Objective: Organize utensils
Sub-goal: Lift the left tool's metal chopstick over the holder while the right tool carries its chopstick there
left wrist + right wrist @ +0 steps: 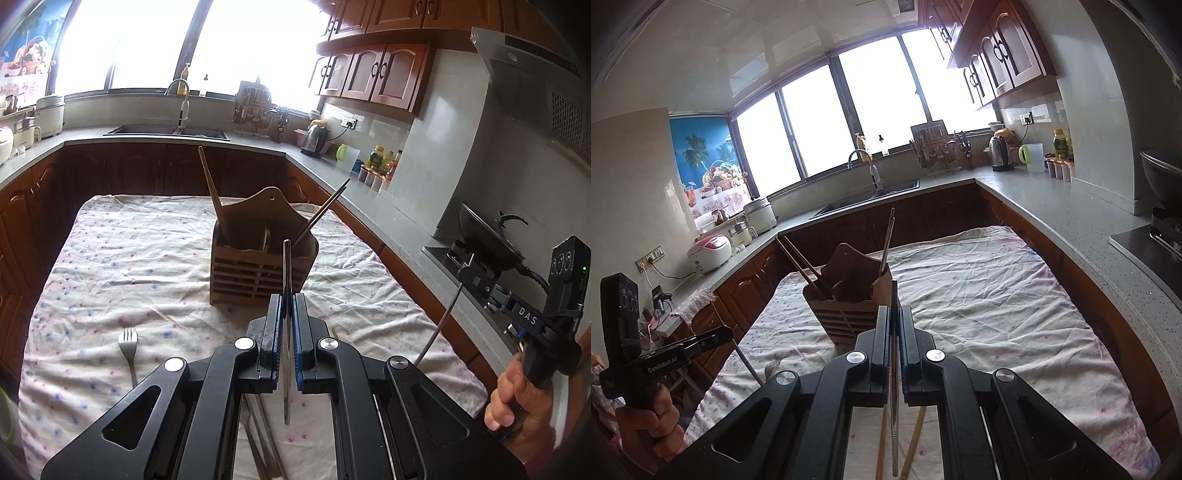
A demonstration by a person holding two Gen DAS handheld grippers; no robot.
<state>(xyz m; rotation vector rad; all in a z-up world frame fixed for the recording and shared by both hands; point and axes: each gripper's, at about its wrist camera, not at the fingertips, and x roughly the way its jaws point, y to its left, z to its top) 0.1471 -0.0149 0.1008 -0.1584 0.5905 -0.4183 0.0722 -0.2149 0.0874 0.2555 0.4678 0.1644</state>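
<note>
A wooden utensil holder (258, 258) stands on the cloth-covered table, with wooden chopsticks (213, 192) at its left and metal chopsticks (325, 210) at its right. It also shows in the right wrist view (849, 310). My left gripper (287, 299) is shut on a thin metal utensil (286, 277), held upright just in front of the holder. My right gripper (894, 310) is shut on a metal chopstick (894, 369), close to the holder's right side. A fork (129, 347) lies on the cloth at the left. More utensils (258, 443) lie under the left gripper.
The floral cloth (110, 258) covers the table. Wooden chopsticks (882, 443) lie on it below the right gripper. Counters surround the table, with a sink (166, 131), a kettle (314, 142), bottles (380, 162) and a wok on the stove (487, 236) at the right.
</note>
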